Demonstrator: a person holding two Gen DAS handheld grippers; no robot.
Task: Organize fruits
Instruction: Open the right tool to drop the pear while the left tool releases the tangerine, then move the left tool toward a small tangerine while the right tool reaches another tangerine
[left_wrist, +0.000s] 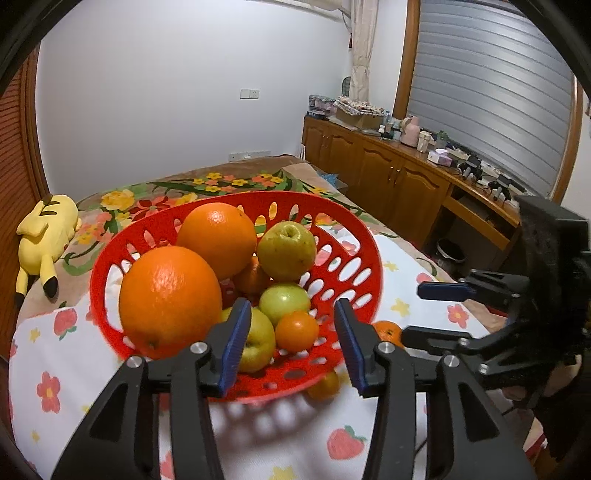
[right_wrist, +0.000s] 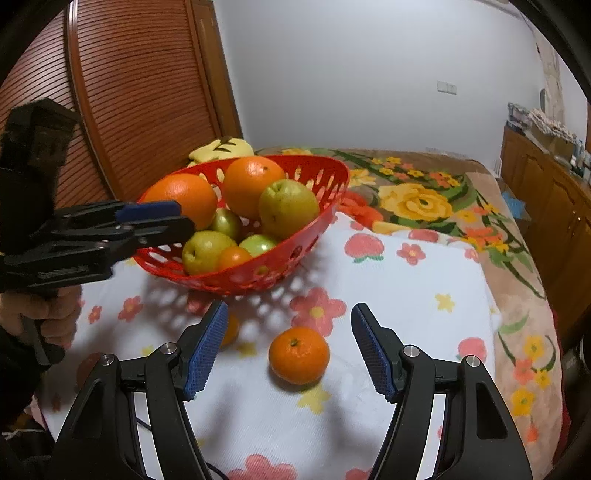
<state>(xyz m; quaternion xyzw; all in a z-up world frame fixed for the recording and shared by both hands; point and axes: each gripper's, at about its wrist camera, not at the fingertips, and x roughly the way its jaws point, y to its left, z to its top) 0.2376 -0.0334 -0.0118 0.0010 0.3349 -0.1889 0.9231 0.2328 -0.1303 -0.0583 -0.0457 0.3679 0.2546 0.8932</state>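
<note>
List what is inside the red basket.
The red basket holds two large oranges, several green apples and a small tangerine. Another orange fruit shows partly beneath the pile. Anything lower down, on the basket floor, is covered by the fruit above.

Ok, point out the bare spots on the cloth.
Free: the white cloth right of the red basket, up to the floral blanket. Crowded: in front of the basket, where two tangerines lie by the right tool.
</note>
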